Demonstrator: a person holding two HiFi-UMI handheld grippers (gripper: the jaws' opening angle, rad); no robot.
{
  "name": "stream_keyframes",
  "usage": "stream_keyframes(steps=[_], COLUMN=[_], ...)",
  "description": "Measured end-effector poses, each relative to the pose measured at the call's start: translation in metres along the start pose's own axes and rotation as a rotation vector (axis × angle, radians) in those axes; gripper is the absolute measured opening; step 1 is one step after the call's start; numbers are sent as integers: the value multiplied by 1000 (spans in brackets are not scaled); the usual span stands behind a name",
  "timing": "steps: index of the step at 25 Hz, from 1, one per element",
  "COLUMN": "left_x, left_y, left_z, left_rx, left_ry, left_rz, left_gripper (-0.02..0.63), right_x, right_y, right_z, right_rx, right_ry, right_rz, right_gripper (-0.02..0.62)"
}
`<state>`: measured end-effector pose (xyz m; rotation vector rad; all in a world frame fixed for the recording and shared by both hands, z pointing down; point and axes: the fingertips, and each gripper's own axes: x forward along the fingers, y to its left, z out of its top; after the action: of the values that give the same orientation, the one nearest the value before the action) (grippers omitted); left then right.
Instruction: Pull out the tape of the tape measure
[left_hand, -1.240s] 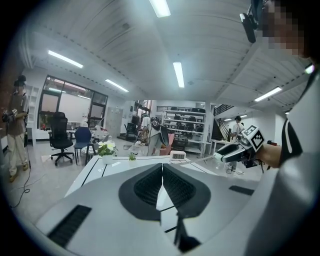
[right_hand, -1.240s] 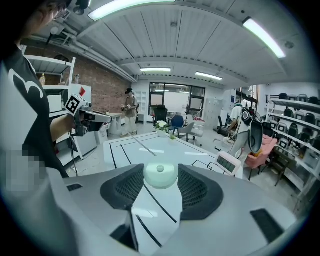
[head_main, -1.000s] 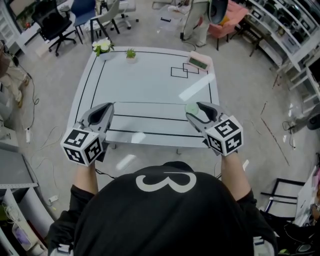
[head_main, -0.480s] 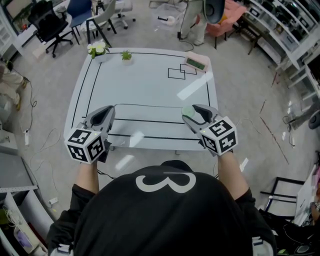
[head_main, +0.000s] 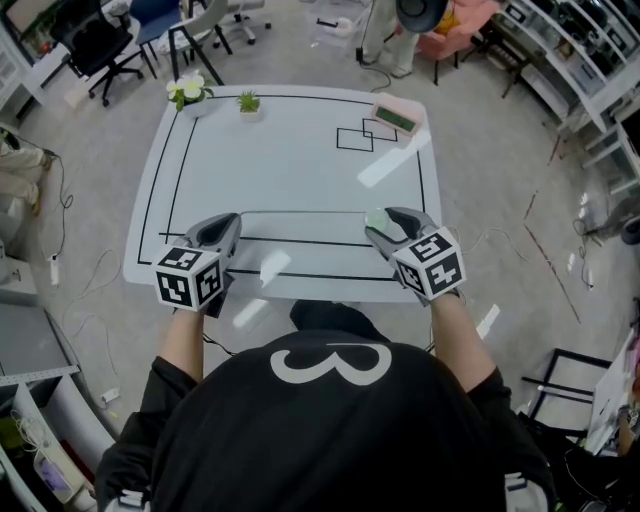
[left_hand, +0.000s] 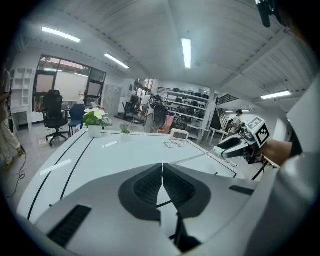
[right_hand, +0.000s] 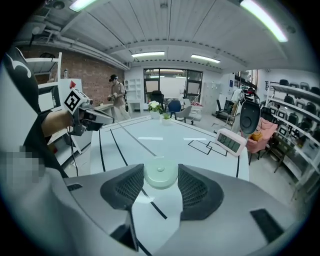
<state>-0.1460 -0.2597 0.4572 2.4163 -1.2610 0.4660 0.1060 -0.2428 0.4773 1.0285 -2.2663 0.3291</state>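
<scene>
Right tongs (right_hand: 160, 176) pinch the tape measure (right_hand: 160, 172) at lower centre. Left tongs (left_hand: 162, 172) are pressed together, seemingly on the thin tape (left_hand: 198, 158).

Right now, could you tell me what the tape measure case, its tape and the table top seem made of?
Tape measure case: pale green plastic, it seems, smooth and matte, with a moulded dimple. Tape: a thin taut strip, too fine to tell. Table top: likely white laminate or coated board, glossy, given its bright streaked reflections.
</scene>
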Motion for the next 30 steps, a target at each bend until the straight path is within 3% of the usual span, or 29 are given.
stream_keyframes(steps=[6, 15, 24, 30], left_x=[33, 83, 107, 112], left_y=[13, 33, 44, 45], left_z=[-19, -35, -54, -58], left_rx=[-9, 18, -1, 37], left_ry=[83, 208, 296, 327], left_rz=[8, 36, 53, 73], left_gripper=[6, 6, 8, 8], right_x=[34, 81, 94, 94], right_y=[-19, -43, -46, -47], right_z=[-14, -36, -53, -55], right_rx=[2, 22, 36, 14], right_ry=[53, 151, 199, 206], right_rz=[-11, 42, 97, 97], right_gripper=[222, 222, 225, 227])
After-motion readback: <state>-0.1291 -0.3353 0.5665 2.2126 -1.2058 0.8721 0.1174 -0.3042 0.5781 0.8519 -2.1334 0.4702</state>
